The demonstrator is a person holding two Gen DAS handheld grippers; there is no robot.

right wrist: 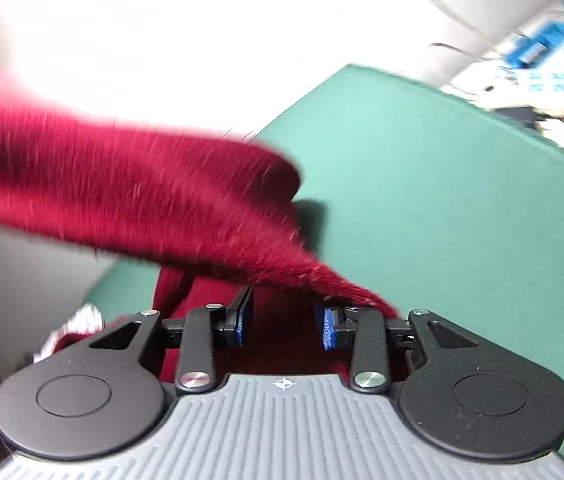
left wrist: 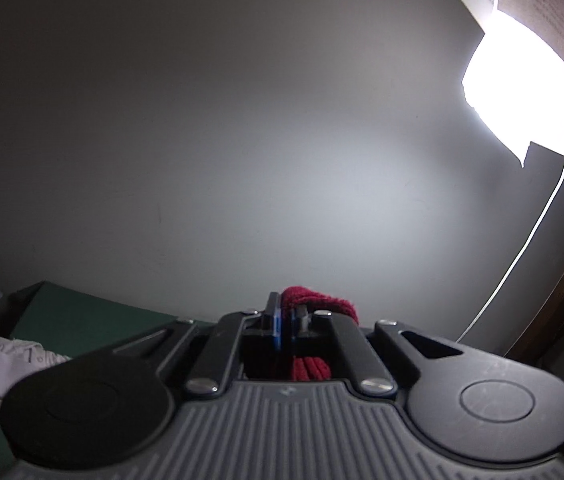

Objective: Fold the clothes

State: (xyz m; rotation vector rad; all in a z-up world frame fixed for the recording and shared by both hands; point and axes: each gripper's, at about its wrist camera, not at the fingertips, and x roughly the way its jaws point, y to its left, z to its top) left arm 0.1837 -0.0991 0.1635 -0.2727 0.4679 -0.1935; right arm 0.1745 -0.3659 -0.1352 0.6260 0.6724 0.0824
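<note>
A dark red knitted garment hangs in the air above a green table. In the left wrist view my left gripper is shut on a bunched edge of the red garment and points up at a grey wall. In the right wrist view my right gripper is open; the garment drapes over and just ahead of its blue pads, with cloth also below between them. The picture is motion-blurred.
A white garment lies on the green table at the left. A bright lamp with a white cable shines at the upper right. A white and blue box and a woven basket stand at the table's far right.
</note>
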